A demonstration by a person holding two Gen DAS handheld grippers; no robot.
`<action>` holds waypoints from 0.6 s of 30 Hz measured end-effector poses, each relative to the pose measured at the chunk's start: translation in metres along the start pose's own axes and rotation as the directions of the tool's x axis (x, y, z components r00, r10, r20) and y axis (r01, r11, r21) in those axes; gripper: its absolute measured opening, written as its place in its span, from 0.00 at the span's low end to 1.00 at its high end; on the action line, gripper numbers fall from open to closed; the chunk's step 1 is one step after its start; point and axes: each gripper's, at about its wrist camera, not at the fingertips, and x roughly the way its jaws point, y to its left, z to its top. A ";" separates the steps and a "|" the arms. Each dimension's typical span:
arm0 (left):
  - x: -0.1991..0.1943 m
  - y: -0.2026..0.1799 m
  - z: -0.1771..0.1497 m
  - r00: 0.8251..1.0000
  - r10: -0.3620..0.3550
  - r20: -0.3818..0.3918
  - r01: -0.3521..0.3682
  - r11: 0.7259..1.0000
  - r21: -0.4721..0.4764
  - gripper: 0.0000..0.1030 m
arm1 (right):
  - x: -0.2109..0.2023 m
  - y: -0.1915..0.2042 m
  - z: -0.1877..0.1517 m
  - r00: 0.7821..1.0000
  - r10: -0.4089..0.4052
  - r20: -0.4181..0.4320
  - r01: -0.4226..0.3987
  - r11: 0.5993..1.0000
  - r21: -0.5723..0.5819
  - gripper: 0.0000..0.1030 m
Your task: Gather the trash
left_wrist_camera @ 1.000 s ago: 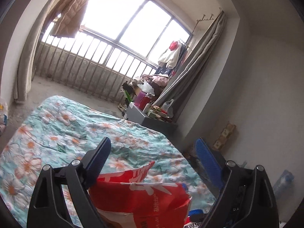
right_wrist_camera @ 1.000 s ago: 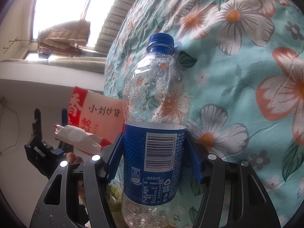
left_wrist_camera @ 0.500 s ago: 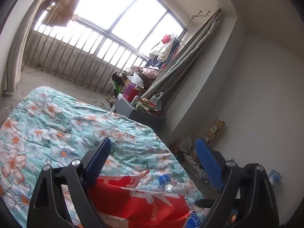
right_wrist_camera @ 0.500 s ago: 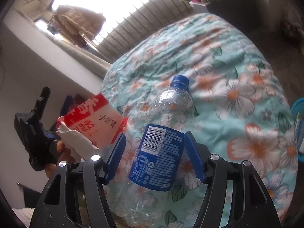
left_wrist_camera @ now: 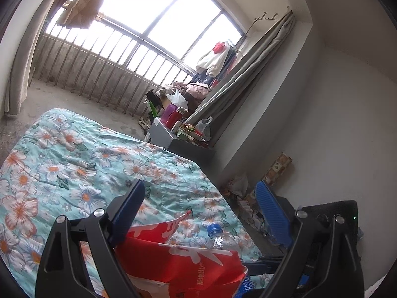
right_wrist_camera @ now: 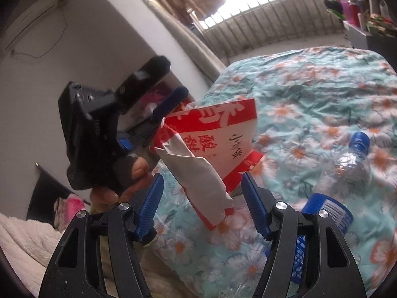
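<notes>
Your right hand-held gripper (right_wrist_camera: 202, 200) is standing open with nothing between its blue pads; its jaws have just been opening, and the plastic bottle (right_wrist_camera: 347, 173) is lying on the floral bed cover (right_wrist_camera: 310, 94), just right of it. Your left hand-held gripper (left_wrist_camera: 199, 217) is also gaping wide, its pads not pressing anything. The red and white paper bag (right_wrist_camera: 213, 146) is hanging below its jaws, mouth open. Farther away, the barred window (left_wrist_camera: 148, 24) is shining.

Bottle (right_wrist_camera: 347, 173) base hidden behind right claw (right_wrist_camera: 202, 203)
</notes>
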 end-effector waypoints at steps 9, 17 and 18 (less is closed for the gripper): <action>-0.004 0.004 0.003 0.999 -0.045 -0.028 0.045 0.999 -0.004 0.86 | 0.024 -0.006 0.005 0.999 -0.001 -0.044 0.001 1.000 -0.004 0.36; -0.037 0.005 0.001 0.995 -0.094 -0.046 0.095 0.995 0.033 0.86 | 0.025 -0.002 0.004 0.999 -0.001 -0.043 -0.001 0.999 -0.039 0.36; -0.041 0.006 0.000 0.994 -0.097 -0.048 0.098 0.994 0.037 0.86 | 0.023 -0.002 0.003 0.999 0.000 -0.042 -0.002 0.999 -0.039 0.36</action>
